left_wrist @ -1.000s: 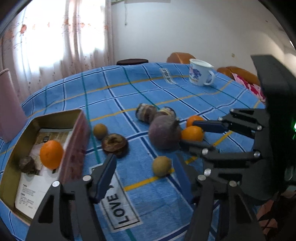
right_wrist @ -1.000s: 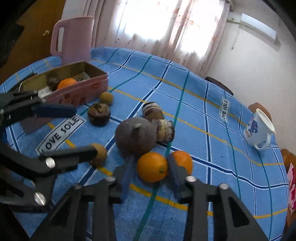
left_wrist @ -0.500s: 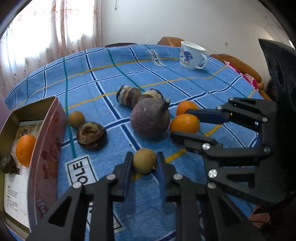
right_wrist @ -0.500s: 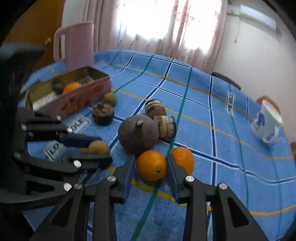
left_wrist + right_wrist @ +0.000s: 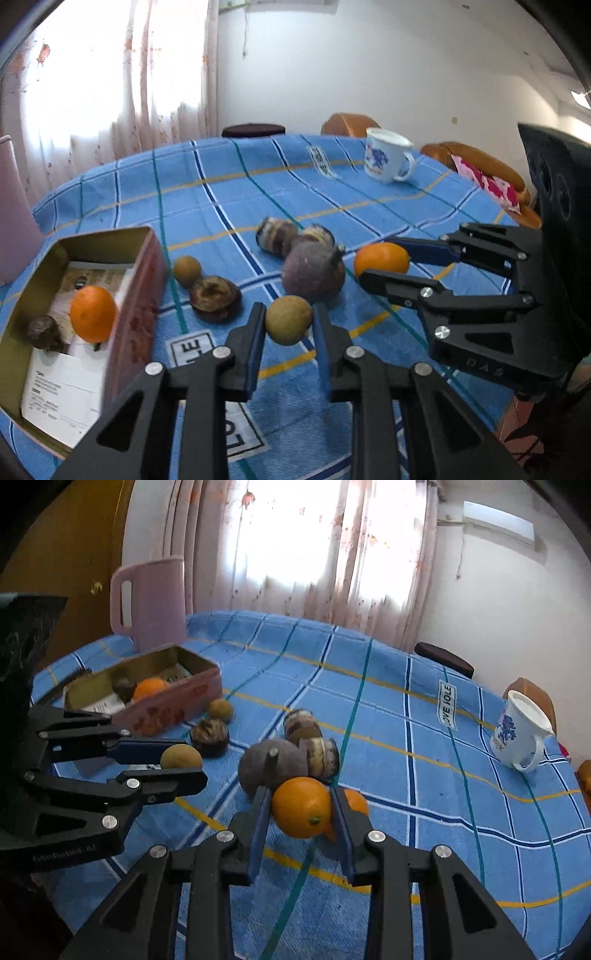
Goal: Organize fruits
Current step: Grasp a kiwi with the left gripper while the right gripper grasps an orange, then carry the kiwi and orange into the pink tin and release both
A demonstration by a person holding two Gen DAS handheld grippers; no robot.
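My left gripper [image 5: 289, 325] is shut on a small brown round fruit [image 5: 289, 319] and holds it above the blue cloth; it also shows in the right wrist view [image 5: 181, 757]. My right gripper [image 5: 301, 808] is shut on an orange [image 5: 301, 807], lifted off the cloth; that orange shows in the left wrist view [image 5: 381, 258]. A second orange [image 5: 355, 801] lies behind it. A big purple fruit [image 5: 313, 272], two cut halves [image 5: 277, 235], a dark fruit [image 5: 216, 297] and another small brown fruit [image 5: 187, 270] lie on the cloth. The pink tin [image 5: 142, 280] at left holds an orange [image 5: 92, 314].
A white mug [image 5: 386, 159] stands at the far right of the table. A pink jug [image 5: 149, 603] stands behind the tin. Chairs [image 5: 349, 123] ring the far edge. The blue checked tablecloth [image 5: 221, 192] covers the table.
Both grippers closed on their fruits and lifted them off the cloth: the left on the small brown fruit, the right on the orange.
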